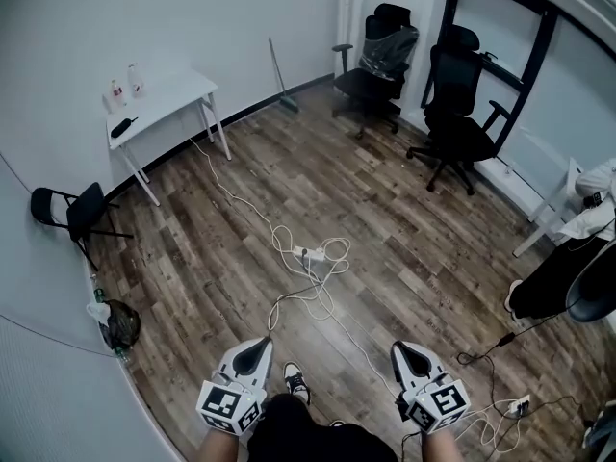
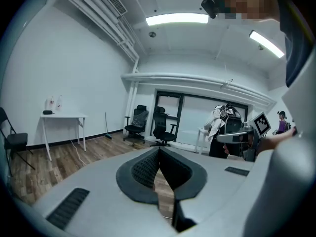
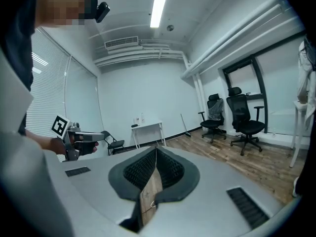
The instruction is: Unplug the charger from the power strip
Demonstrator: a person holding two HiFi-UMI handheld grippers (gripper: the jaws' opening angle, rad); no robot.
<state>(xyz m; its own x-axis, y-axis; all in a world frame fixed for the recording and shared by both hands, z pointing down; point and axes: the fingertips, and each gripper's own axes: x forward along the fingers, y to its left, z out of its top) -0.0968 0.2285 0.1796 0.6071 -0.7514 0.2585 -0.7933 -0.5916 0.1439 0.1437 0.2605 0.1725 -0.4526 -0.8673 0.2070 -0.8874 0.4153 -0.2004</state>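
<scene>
A white power strip (image 1: pixel 310 255) lies on the wooden floor at mid-room, with a charger plugged into it and loops of white cable (image 1: pixel 327 287) around it. Both grippers hang low near the person's body, well short of the strip. My left gripper (image 1: pixel 262 347) sits at the lower left, its tips meeting, nothing between them. My right gripper (image 1: pixel 402 352) at the lower right is likewise shut and empty. In the left gripper view the left gripper (image 2: pixel 159 151) tips touch; in the right gripper view the right gripper (image 3: pixel 155 149) tips touch too.
A white table (image 1: pixel 159 99) stands by the far wall with a cable running from it. Two black office chairs (image 1: pixel 462 104) are at the back right, a folding chair (image 1: pixel 72 210) at the left. A second white adapter with black cable (image 1: pixel 518 404) lies at the lower right.
</scene>
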